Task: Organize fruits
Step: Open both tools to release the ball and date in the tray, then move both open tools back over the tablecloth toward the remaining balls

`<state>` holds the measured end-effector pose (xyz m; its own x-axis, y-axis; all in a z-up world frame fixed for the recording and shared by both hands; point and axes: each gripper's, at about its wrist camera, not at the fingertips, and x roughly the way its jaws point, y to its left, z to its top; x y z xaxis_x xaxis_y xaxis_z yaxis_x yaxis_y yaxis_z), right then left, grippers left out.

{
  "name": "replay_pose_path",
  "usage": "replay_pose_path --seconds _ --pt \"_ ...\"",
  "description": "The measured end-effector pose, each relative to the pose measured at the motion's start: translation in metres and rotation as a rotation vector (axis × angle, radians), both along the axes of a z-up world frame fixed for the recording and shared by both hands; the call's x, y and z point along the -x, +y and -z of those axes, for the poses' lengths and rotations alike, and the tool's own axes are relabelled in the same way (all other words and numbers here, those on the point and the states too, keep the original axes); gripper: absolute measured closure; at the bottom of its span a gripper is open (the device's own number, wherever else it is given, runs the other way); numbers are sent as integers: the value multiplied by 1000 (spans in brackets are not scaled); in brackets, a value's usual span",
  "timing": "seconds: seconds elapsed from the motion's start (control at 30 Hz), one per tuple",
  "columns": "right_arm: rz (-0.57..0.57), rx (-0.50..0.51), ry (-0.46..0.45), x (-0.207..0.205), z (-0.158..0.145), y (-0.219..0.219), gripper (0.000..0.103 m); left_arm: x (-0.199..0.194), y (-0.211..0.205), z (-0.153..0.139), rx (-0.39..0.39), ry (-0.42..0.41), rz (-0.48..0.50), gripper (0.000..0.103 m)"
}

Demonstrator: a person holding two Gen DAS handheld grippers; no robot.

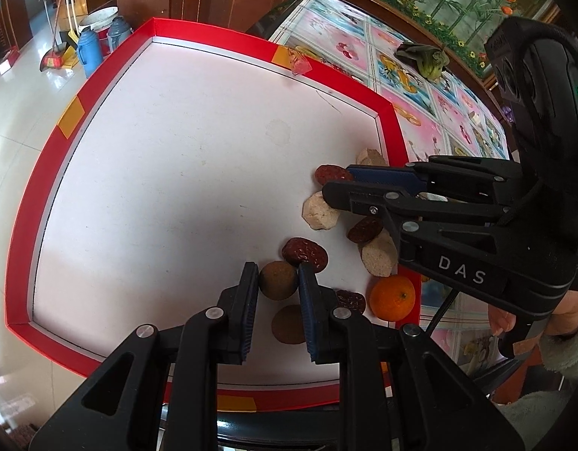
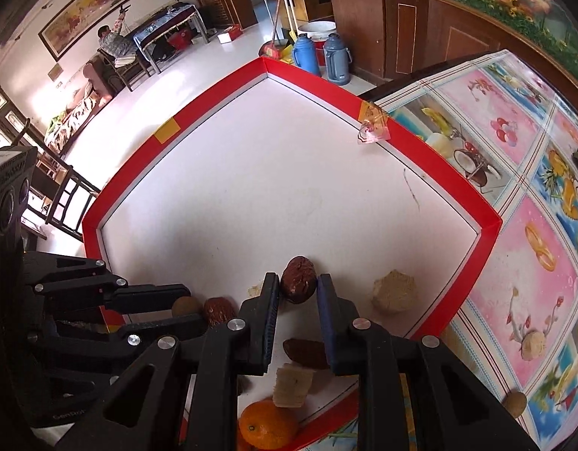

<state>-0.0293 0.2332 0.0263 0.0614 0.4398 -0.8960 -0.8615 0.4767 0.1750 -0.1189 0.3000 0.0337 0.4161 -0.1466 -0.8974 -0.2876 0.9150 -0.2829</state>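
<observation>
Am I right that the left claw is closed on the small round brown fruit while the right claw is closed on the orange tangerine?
Not quite: in the right wrist view, the right claw grips a wrinkled dark red date, not the orange tangerine. The left claw does hold the small round brown fruit.

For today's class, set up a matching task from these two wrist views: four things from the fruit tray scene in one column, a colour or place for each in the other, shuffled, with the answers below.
Column one
1. left gripper
2. right gripper
3. orange
4. tray rim

Column two
A. lies in the tray next to a pale chunk
B. red
C. has a round brown fruit between its fingers
D. has a red date between its fingers

Pairs: 1-C, 2-D, 3-A, 4-B
</observation>
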Motion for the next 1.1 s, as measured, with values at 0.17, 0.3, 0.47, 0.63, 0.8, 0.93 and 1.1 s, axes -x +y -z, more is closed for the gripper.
replay_pose_path --seconds 0.17,0.3,0.47,0.63,0.8,0.93,1.1 --pt "-1 7 5 -1 0 -4 82 0 -1 -1 -9 4 9 84" --pt "14 5 3 -5 0 -10 83 3 4 0 18 -7 -13 84" --pt "42 5 19 -10 0 -16 83 2 4 1 31 -12 -18 84" --pt "41 5 11 -6 -2 -17 80 3 1 1 31 -12 -13 84" --pt "74 -4 4 -5 -4 -20 79 4 3 1 32 -13 -22 84" --pt "114 -37 3 -8 -15 -31 79 5 3 -1 18 -17 -33 63" --pt "167 -82 8 -10 -30 -57 76 7 3 -10 7 -35 -42 52"
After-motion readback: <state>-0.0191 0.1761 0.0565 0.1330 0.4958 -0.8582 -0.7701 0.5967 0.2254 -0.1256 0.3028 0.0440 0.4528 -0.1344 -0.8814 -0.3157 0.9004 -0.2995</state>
